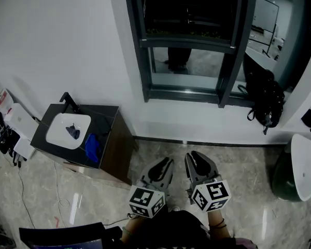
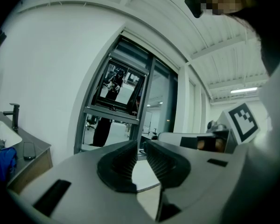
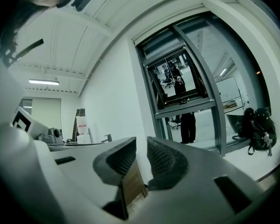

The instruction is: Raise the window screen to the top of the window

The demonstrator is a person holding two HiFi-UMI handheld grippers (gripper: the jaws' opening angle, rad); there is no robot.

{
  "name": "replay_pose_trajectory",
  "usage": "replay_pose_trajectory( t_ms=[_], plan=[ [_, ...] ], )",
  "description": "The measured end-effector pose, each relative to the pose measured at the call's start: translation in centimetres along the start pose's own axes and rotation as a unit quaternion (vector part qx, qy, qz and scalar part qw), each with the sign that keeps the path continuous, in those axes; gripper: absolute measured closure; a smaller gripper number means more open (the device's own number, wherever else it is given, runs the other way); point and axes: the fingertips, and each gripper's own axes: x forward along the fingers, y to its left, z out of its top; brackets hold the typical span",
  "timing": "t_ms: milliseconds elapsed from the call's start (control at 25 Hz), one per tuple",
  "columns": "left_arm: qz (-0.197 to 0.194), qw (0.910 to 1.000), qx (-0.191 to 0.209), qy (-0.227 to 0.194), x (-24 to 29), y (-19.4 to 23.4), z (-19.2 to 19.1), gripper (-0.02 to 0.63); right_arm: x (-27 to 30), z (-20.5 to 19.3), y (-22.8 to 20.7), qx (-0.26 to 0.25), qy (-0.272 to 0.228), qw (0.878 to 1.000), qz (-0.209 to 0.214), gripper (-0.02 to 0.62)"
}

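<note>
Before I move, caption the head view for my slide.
Empty left gripper and right gripper, jaws barely apart, low before dark-framed window; sink cabinet left, backpack right.

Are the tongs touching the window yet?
No, both the left tongs and right tongs hang over the floor, short of the window.

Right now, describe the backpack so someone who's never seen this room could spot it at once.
Find the dark-framed window in the white wall and follow its bottom edge to the right corner. The black backpack rests there, straps hanging down. It's the only bulky soft bag there; the sink cabinet stands off to the window's left.
</note>
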Motion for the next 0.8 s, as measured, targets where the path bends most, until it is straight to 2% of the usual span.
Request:
replay_pose_trajectory(
  t_ms=[800],
  plan=[
    [-0.010, 0.9998, 0.010, 0.015, 1.4, -1.5, -1.1, 0.546, -1.6, -1.1, -2.1, -0.008, 0.012, 1.000, -0.018, 0.520]
  ],
)
